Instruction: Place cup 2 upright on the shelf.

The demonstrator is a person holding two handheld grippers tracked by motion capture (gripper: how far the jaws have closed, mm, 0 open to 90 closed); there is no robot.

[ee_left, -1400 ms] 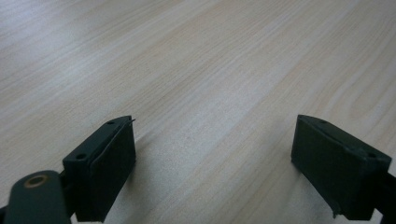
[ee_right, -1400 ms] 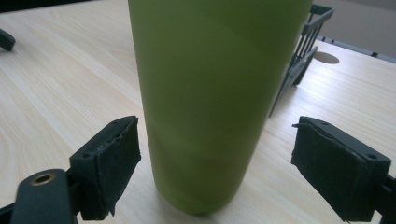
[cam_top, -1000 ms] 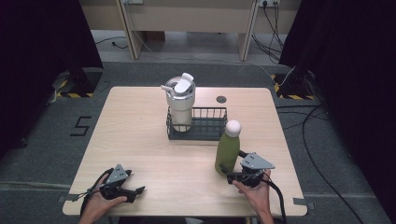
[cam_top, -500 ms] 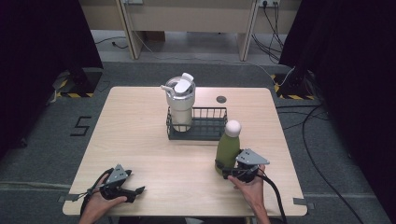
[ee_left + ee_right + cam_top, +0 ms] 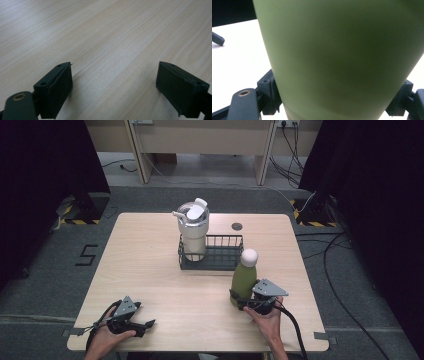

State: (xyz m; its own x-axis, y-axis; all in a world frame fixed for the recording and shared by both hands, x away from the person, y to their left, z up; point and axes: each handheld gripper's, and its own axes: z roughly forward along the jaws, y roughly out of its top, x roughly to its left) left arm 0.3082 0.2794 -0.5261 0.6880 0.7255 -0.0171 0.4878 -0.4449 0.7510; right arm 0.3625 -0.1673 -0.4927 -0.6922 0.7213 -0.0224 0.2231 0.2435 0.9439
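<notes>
A green bottle with a white round cap stands upright on the wooden table, front right. My right gripper is at its base. In the right gripper view the bottle sits between the jaws of that gripper, with both pads pressed against its sides. My left gripper rests at the table's front left, held by a hand. In the left gripper view it is open over bare wood, with nothing between its fingers.
A black wire basket sits mid-table behind the bottle, with a white lidded tumbler standing in its left end. A small dark disc lies near the far edge. Cables trail off the front edge from both grippers.
My right gripper has slid in toward the bottle's base and now has its jaws around it. The bottle stays upright in place. The left gripper has not moved.
</notes>
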